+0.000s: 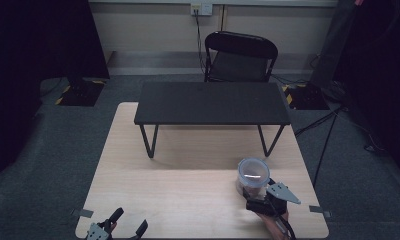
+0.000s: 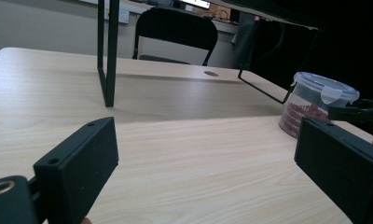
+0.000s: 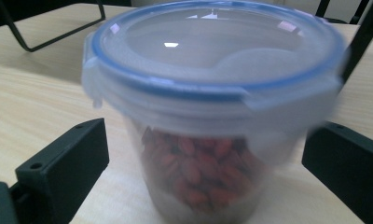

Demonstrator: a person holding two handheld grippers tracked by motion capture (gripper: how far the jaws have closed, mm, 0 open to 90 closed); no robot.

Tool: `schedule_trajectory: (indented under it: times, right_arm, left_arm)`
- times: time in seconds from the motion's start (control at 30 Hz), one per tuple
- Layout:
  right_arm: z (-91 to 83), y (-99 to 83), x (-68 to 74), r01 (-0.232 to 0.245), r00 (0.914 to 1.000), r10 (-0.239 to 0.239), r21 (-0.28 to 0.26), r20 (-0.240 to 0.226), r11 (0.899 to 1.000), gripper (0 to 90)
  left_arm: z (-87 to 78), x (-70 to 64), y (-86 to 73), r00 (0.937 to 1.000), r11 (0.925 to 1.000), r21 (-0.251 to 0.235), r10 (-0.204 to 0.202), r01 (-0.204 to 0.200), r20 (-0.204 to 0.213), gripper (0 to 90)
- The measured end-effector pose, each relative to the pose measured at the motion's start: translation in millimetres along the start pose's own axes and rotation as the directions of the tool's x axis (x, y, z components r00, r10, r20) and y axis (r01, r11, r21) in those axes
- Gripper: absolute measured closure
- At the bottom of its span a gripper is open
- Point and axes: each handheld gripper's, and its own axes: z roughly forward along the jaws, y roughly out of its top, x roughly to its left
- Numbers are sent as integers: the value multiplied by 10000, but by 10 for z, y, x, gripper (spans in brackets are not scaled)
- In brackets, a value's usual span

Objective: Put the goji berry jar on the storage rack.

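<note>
A clear round tub (image 1: 253,176) with a blue-rimmed snap lid stands upright on the right front of the wooden table (image 1: 178,170). Red dried berries fill the lower part of the tub (image 3: 208,177). My right gripper (image 1: 255,194) is open, with one jaw on each side of the tub and a small gap at each wall; in its own view the right gripper (image 3: 208,140) straddles the tub. My left gripper (image 1: 131,220) hangs open at the front left edge with nothing between its jaws. The left gripper view shows the left gripper (image 2: 206,140) wide open and the tub (image 2: 315,105) far to its right.
A low black metal stand (image 1: 213,102) with thin legs sits on the far half of the table. Behind it on the carpet is a black folding chair (image 1: 240,55). Dark stand bases and cables lie on the floor at both sides.
</note>
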Motion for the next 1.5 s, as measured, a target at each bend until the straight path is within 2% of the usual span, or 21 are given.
schedule_trajectory:
  times: [0.13,0.23,0.53,0.67,0.8,1.23,1.5]
  right_arm:
    - [149,32,75,-149,9993,148,40,343,9999,0]
    - [258,48,129,-84,9982,75,159,595,9998,0]
    - [468,94,153,-249,9971,221,373,732,9990,0]
    - [473,86,130,-130,9981,109,340,614,9993,4]
    - [470,57,151,-30,9976,14,227,699,9997,11]
    - [442,25,210,-31,9959,20,120,906,9999,20]
    - [391,29,200,-105,9951,97,82,989,9999,20]
  left_arm:
    - [-1,3,-1,10000,10000,-11,-56,56,-10,53]
    - [0,7,0,10000,10000,0,-67,67,-8,53]
    - [-2,11,1,10000,10000,1,-75,75,-12,53]
    - [-1,11,1,10000,10000,4,-76,76,3,54]
    - [-1,10,0,10000,10000,-3,-79,79,5,53]
    - [-2,9,1,10000,10000,3,-76,76,35,53]
    - [-1,12,2,10000,10000,13,-53,53,64,55]
